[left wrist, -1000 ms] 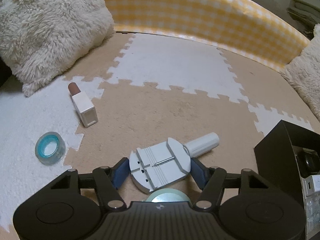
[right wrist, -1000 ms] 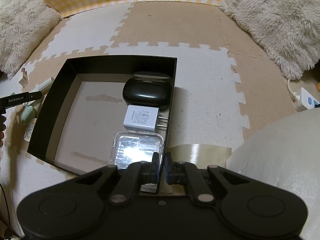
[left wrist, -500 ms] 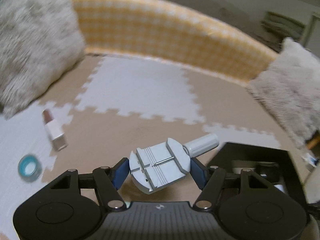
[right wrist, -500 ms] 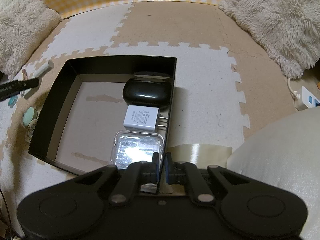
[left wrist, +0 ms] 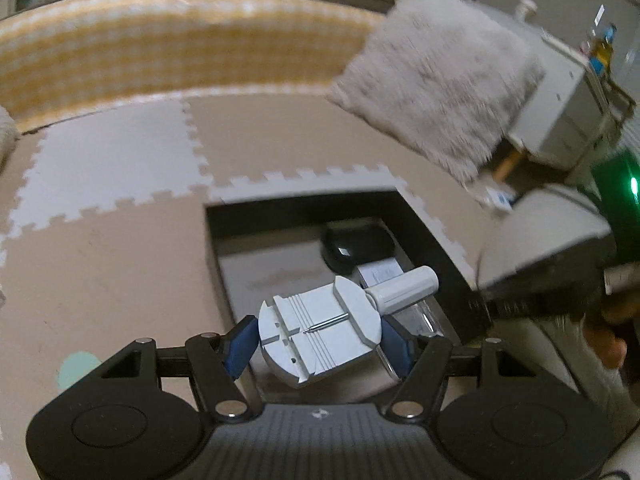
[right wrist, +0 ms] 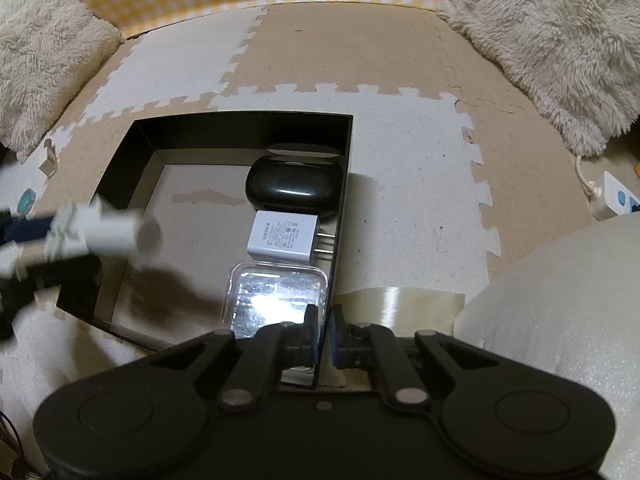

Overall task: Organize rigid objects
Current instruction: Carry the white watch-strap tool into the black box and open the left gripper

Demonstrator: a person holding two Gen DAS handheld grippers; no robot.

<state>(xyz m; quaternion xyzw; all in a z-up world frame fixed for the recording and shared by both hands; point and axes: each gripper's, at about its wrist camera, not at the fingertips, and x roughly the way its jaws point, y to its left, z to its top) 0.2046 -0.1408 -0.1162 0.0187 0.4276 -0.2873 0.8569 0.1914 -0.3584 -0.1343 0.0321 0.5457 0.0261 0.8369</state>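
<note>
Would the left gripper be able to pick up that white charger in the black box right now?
Probably not yet. The left gripper is already shut on the grey watch tool, so its jaws are full. The white charger lies uncovered in the black box, reachable once the tool is set down.

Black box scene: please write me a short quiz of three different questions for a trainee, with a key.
1. True or false: the left gripper carries nothing.
2. Which item lies in the black box between the black case and the clear plastic container? A) blue tape roll B) white charger C) lipstick
3. Fill in: the jaws of the right gripper are shut on the box's ____.

Key:
1. False; it holds the grey watch tool.
2. B, the white charger.
3. Wall.
</note>
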